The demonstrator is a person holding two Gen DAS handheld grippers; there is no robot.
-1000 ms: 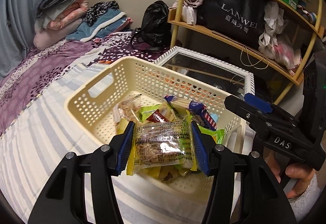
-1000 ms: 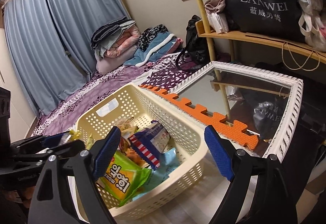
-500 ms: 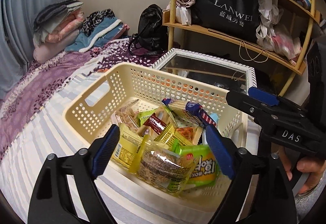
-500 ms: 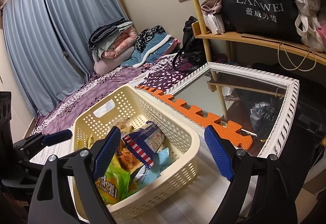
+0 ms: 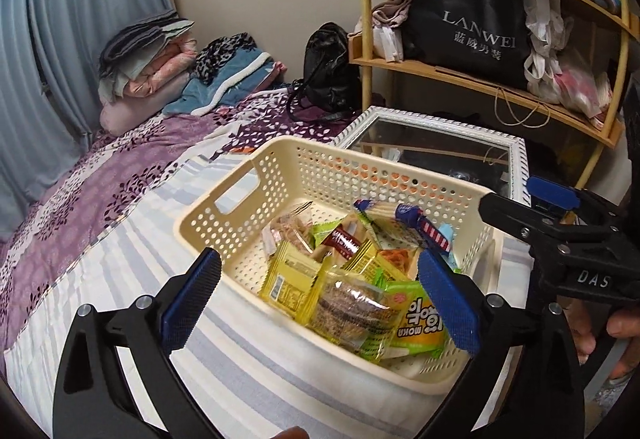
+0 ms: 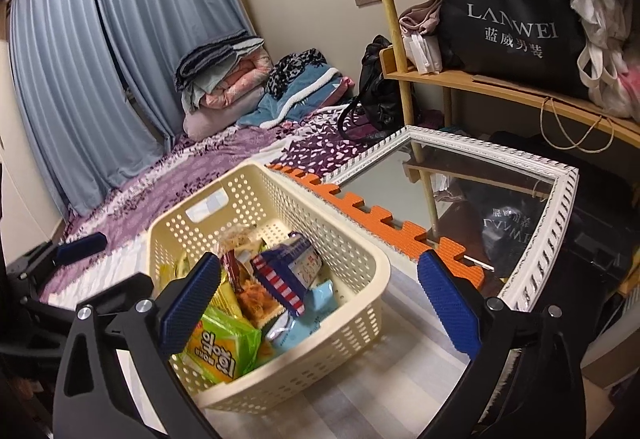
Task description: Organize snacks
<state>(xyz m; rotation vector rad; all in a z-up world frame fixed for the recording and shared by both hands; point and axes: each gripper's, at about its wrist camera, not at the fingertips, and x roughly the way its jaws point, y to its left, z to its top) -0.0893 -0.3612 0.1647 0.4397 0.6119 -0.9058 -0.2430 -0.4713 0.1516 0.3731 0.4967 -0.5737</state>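
Note:
A cream perforated basket (image 5: 320,175) (image 6: 360,279) sits on the striped bed sheet, holding several snack packets. A clear packet of brown snack (image 5: 352,311) lies at its near edge beside a green-yellow packet (image 5: 420,319) (image 6: 224,347). A blue striped packet (image 5: 416,223) (image 6: 288,275) rests further back. My left gripper (image 5: 320,299) hovers over the basket's near rim, its jaws opening wide, with no pad touching the packets. My right gripper (image 6: 320,303) hangs at the basket's other side, its jaws also opening with nothing held between them.
A white-framed mirror (image 5: 516,159) (image 6: 552,231) lies behind the basket, edged by an orange foam mat (image 6: 376,215). A wooden shelf holds a black bag (image 5: 472,23). Folded blankets (image 5: 148,51) and a black backpack (image 5: 328,67) sit at the bed's far end.
My left gripper let go of the clear packet, which dropped into the basket, and its jaws spread wide. The right jaws widened too.

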